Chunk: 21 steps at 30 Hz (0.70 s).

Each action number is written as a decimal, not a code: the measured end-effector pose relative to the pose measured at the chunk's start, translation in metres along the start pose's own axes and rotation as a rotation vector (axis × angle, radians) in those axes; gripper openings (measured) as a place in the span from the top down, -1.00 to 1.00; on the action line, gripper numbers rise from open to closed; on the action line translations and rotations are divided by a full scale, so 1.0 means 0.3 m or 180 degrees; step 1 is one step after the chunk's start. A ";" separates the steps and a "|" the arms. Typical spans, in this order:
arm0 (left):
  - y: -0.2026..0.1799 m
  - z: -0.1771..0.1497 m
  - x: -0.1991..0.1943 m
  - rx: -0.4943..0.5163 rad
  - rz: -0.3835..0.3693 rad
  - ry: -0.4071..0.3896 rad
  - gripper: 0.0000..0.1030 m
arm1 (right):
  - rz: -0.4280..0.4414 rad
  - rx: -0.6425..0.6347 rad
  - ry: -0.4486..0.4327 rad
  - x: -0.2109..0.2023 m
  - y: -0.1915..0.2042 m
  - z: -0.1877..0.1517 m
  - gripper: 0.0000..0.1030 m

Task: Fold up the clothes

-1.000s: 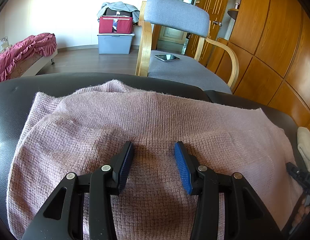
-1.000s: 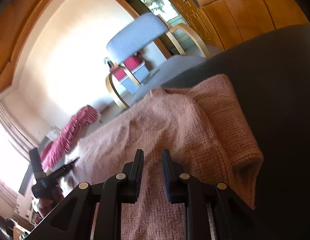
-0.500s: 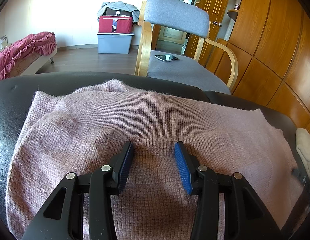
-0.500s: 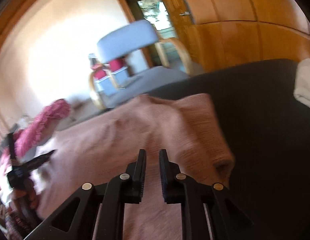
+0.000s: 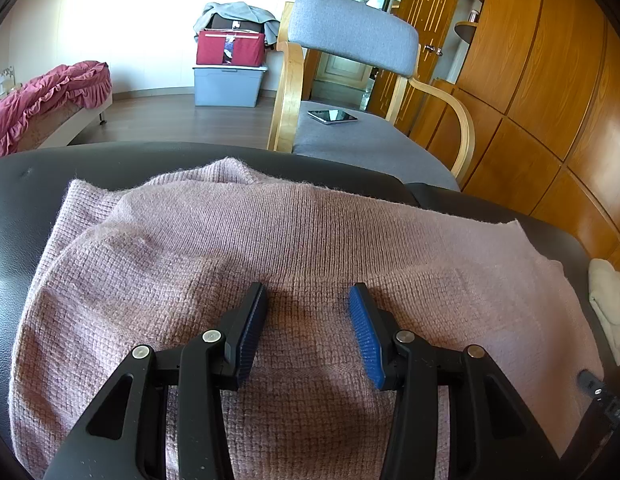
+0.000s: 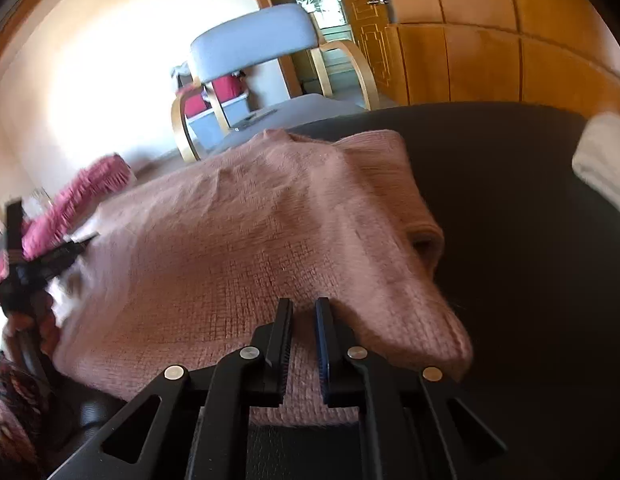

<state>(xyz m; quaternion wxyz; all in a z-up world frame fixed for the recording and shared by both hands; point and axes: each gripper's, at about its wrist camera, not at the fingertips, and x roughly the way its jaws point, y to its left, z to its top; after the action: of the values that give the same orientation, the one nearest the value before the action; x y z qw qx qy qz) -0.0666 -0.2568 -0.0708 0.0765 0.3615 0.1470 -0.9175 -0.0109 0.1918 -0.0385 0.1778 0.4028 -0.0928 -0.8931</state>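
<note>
Sweater (image 5: pixel 302 248) spread on padded surface (image 5: pixel 26 184). Behind it, armchair (image 5: pixel 350 32) with a tablet (image 5: pixel 332 116) on the seat. Storage bin (image 5: pixel 226 86) further back left (box stacked on top). Folded cloth (image 5: pixel 608 304) right of sweater.

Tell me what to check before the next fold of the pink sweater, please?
1. Sweater lies flat on the black table: ok, a few bumps.
2. Left gripper open above the sweater: ok.
3. Right gripper closed on the sweater's near edge: cannot tell; its jaws have just been closing, knit shows in the narrow gap.
4. Sleeve tucked in: not ok, it is bunched at the side.
5. White cloth clear of the sweater: ok.
</note>
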 end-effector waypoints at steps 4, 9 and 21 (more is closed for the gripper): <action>-0.001 0.000 0.001 0.0001 0.0004 0.0000 0.09 | -0.0053 0.0106 -0.0253 -0.058 -0.035 -0.005 0.76; 0.004 0.000 0.001 -0.0020 -0.0018 -0.0001 0.09 | -0.0096 0.0360 -0.0130 -0.035 -0.111 0.000 0.85; 0.005 0.000 0.000 -0.0017 -0.0018 -0.0002 0.09 | -0.0139 0.0300 -0.0306 -0.057 -0.074 0.029 0.73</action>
<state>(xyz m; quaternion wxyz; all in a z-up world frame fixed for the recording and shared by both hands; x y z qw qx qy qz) -0.0662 -0.2582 -0.0713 0.0749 0.3606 0.1504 -0.9175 -0.0124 0.2192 -0.0278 0.1345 0.3693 -0.1343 -0.9097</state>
